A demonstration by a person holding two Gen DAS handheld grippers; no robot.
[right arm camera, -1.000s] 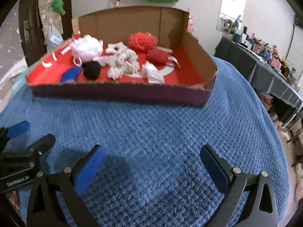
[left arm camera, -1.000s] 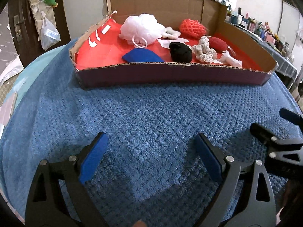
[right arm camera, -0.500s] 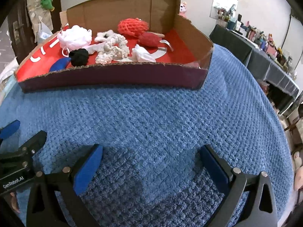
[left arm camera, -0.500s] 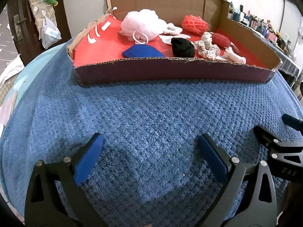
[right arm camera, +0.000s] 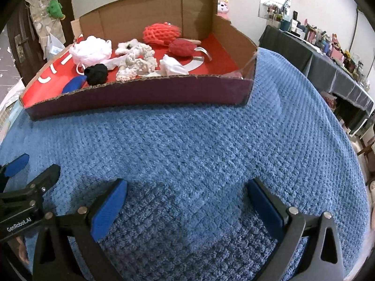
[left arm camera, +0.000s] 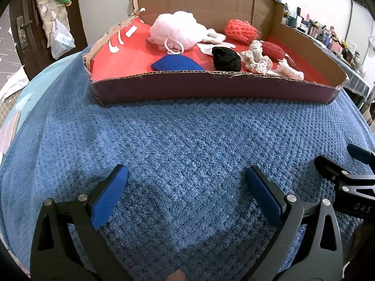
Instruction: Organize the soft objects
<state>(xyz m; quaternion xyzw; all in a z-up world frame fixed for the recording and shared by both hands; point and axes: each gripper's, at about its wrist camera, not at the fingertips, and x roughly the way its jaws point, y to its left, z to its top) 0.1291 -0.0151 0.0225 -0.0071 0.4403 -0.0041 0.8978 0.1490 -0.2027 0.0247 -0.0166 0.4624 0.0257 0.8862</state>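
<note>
Where blue towel (left arm camera: 187,135) covers all — cluttered side table (right arm camera: 328,70) beyond.

The left tongs (left arm camera: 186,188) and the right tongs (right arm camera: 187,201) are side by side, both wide open, holding nothing, tilted downward.

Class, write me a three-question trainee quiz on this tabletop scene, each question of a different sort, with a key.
1. True or false: the left gripper holds a soft object.
2. Which item lies nearest the cardboard tray's front wall? A) blue pad B) pink bath pouf C) orange foam net
3. Fill in: the tray rests on a blue ____.

Key: 1 false, both the left and the right gripper are open and empty; 2 A; 3 towel.
</note>
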